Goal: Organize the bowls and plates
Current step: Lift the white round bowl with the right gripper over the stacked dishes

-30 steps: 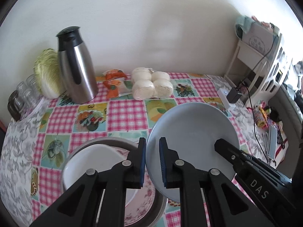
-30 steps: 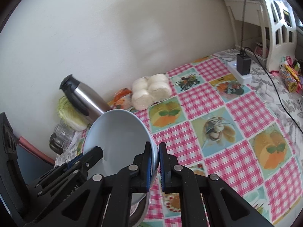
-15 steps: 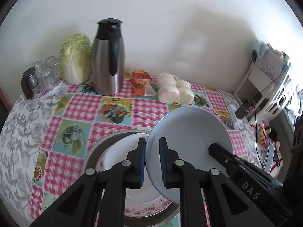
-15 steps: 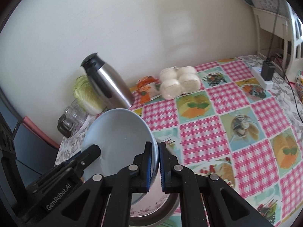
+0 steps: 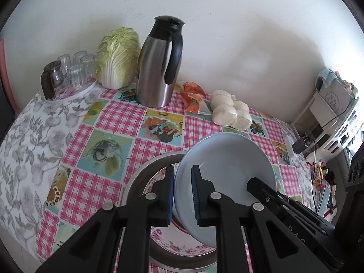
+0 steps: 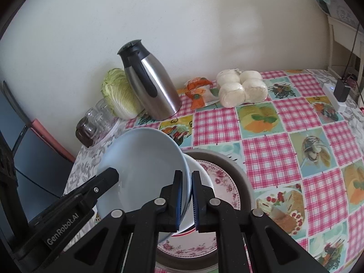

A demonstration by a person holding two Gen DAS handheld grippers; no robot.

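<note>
Both grippers, left gripper [image 5: 183,195] and right gripper [image 6: 187,201], stay clamped on the pale blue bowl [image 5: 227,159], now carried leftward above the half-hidden floral plate [image 6: 224,179].

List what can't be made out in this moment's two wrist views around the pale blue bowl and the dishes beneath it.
- Left wrist view: the floral plate is mostly covered by the pale blue bowl and the left hand-held gripper.
- Right wrist view: a white bowl shows only as an edge behind the blue bowl; the right hand-held gripper hides the rest.
- Both views: the metal basin runs off the bottom edge.
- Orange packets: print too small.
</note>
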